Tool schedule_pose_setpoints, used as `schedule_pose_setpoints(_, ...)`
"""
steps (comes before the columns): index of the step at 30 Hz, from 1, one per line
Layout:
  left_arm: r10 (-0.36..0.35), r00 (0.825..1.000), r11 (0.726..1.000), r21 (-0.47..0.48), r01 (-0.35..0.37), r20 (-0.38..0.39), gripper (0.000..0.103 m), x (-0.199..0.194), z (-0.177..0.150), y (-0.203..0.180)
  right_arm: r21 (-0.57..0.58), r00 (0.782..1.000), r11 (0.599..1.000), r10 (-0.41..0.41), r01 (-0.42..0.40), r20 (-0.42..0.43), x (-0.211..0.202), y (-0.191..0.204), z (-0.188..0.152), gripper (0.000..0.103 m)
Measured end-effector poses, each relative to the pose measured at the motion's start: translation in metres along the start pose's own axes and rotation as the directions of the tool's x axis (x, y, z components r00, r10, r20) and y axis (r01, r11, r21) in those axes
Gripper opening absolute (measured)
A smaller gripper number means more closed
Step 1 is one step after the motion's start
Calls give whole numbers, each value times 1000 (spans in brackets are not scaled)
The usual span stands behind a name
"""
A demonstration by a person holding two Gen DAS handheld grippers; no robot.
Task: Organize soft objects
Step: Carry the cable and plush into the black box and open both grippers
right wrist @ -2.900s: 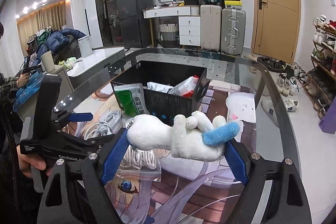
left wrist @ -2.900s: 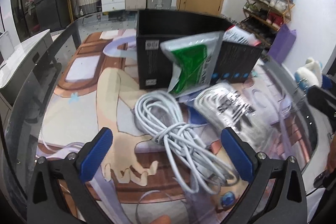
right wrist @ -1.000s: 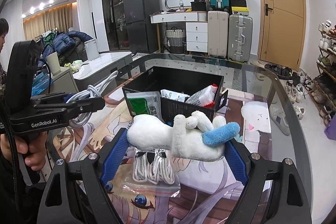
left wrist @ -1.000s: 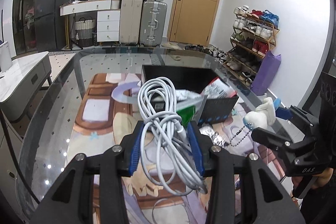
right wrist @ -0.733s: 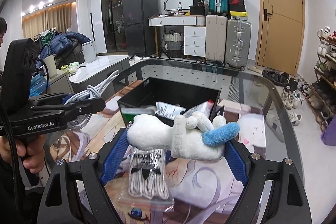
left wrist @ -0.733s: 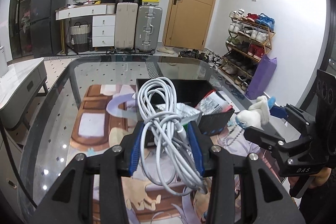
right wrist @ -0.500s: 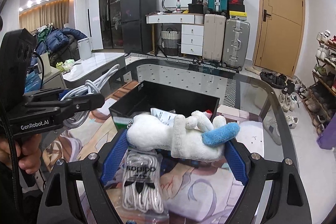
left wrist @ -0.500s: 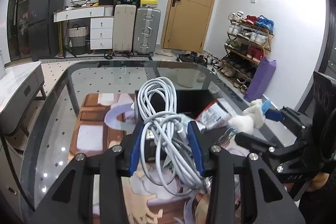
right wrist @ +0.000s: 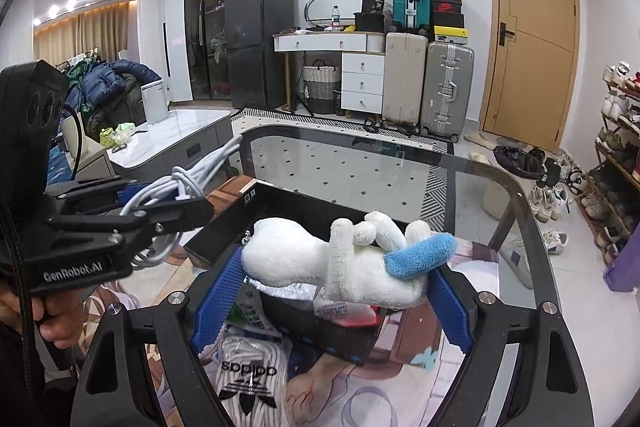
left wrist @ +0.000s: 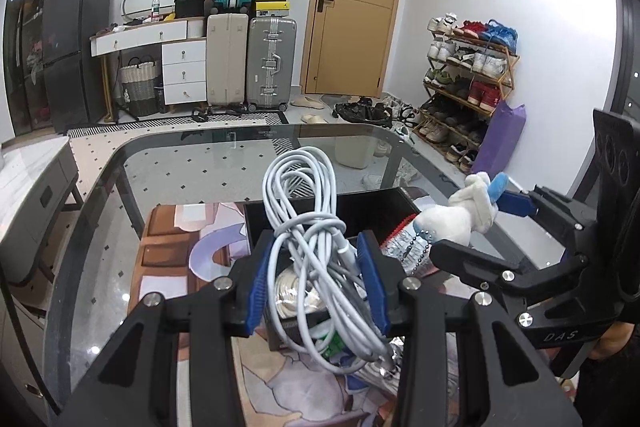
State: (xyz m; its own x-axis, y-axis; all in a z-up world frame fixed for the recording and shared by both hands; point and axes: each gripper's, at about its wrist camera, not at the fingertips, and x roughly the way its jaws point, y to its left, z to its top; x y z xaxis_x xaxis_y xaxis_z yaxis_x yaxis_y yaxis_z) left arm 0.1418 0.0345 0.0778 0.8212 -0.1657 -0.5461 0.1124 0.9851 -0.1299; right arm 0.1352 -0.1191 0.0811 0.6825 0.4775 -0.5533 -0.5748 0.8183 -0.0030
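My left gripper (left wrist: 316, 279) is shut on a coiled white cable (left wrist: 308, 223), held in the air over the black storage box (left wrist: 372, 203). The cable's loose end hangs below the blue pads. My right gripper (right wrist: 338, 277) is shut on a white plush toy (right wrist: 340, 259) with a blue ear, lying sideways between its pads above the same black box (right wrist: 276, 203). In the left wrist view the plush toy (left wrist: 460, 215) and right gripper (left wrist: 468, 227) appear to the right. In the right wrist view the left gripper (right wrist: 168, 203) with the cable (right wrist: 192, 171) shows at the left.
The box stands on a glass table (left wrist: 180, 163) covered by a printed mat (left wrist: 168, 247). A bagged white item with black lettering (right wrist: 248, 383) lies in front of the box. Packets sit inside the box. Suitcases (left wrist: 256, 63), drawers, a door and a shoe rack (left wrist: 464, 83) stand behind.
Both grippers have moved forward and slightly up toward the box, carrying the cable and the plush toy. The box now lies right under both, and the bagged item has dropped lower in view.
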Motion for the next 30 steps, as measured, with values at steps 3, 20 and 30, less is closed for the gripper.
schedule_pose_setpoints(3, 5, 1000, 1000, 6, -5, -10, 40, 9, 3, -2, -18, 1000, 1000, 0, 0, -6, 7, -1, 1, 87)
schedule_pose_setpoints(20, 236, 968, 968, 110, -226, -83, 40, 65, 0, -4, -87, 998, 996, -39, 34, -58, 49, -8, -3, 87)
schedule_pose_setpoints(30, 283, 955, 949, 169, -265, -91, 41, 80, -1, -8, -135, 996, 991, -21, 10, -83, 67, -13, -11, 87)
